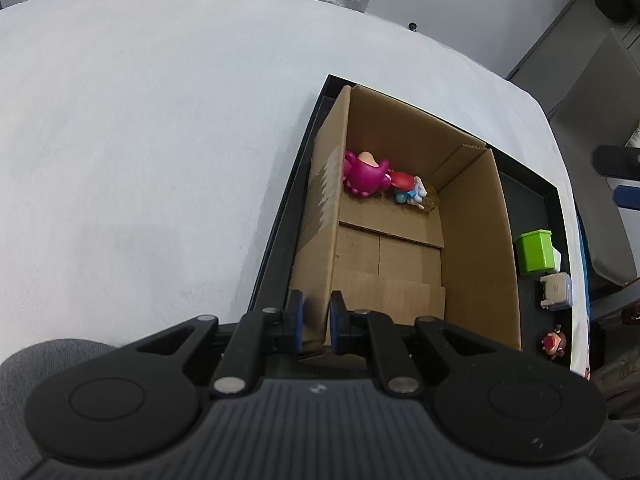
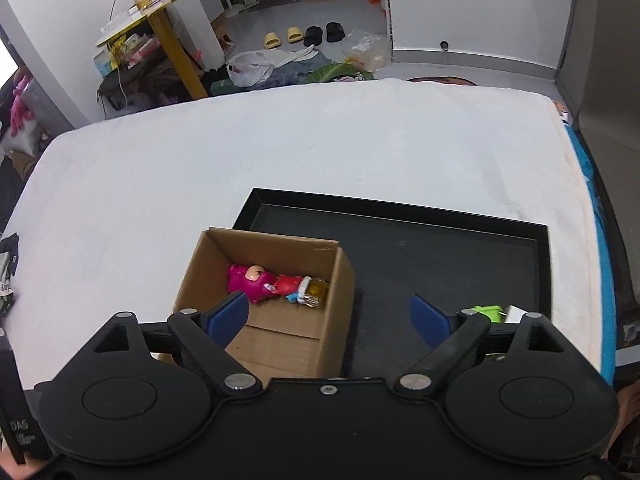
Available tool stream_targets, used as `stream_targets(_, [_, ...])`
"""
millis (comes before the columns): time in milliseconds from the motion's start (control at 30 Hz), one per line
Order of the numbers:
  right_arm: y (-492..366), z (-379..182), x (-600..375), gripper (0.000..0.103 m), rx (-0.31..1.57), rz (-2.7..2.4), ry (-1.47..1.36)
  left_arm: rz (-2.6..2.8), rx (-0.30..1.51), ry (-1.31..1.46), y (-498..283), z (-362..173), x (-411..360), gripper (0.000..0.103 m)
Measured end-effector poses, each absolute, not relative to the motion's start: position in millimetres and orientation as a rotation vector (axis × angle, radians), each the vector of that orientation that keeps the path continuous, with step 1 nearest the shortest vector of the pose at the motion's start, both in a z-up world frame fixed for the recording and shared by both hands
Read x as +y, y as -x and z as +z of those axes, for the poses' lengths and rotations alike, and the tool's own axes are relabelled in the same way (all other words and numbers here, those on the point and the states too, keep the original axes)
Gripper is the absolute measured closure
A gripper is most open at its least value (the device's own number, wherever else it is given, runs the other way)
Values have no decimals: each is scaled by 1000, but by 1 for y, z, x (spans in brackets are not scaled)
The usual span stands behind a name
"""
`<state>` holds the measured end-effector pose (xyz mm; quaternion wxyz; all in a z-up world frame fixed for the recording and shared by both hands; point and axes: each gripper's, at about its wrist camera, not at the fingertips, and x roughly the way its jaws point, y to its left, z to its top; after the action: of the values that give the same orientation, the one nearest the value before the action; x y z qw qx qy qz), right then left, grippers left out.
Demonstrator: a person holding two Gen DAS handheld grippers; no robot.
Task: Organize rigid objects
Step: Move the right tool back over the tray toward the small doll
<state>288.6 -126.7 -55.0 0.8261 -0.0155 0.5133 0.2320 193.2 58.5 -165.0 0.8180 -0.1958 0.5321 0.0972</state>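
The open cardboard box [image 2: 264, 304] stands at the left end of a black tray [image 2: 400, 208] on the white-covered counter [image 1: 140, 120], with bare tray floor to its right. A pink figurine [image 1: 366, 176] and a red-and-blue toy [image 1: 406, 188] lie along the box's far wall. The left gripper [image 1: 316, 322] is clenched on the box's near-left wall; the right gripper [image 2: 330, 320] is released, holding nothing. A green cube [image 1: 536, 250] sits by the tray's right rim.

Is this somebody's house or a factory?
Probably a home. Slippers sit on the floor, clothes and bags lie in a pile, and a cluttered yellow table stands behind the white-covered table.
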Motion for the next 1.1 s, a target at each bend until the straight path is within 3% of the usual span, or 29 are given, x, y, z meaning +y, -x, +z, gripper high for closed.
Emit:
stream_targets(867, [-278, -80, -231, 9, 1071, 468, -65, 245, 1135, 384, -197, -167, 50, 92])
stream_targets(1100, [-272, -97, -253, 17, 1118, 433, -78, 245, 1131, 384, -197, -166, 49, 92])
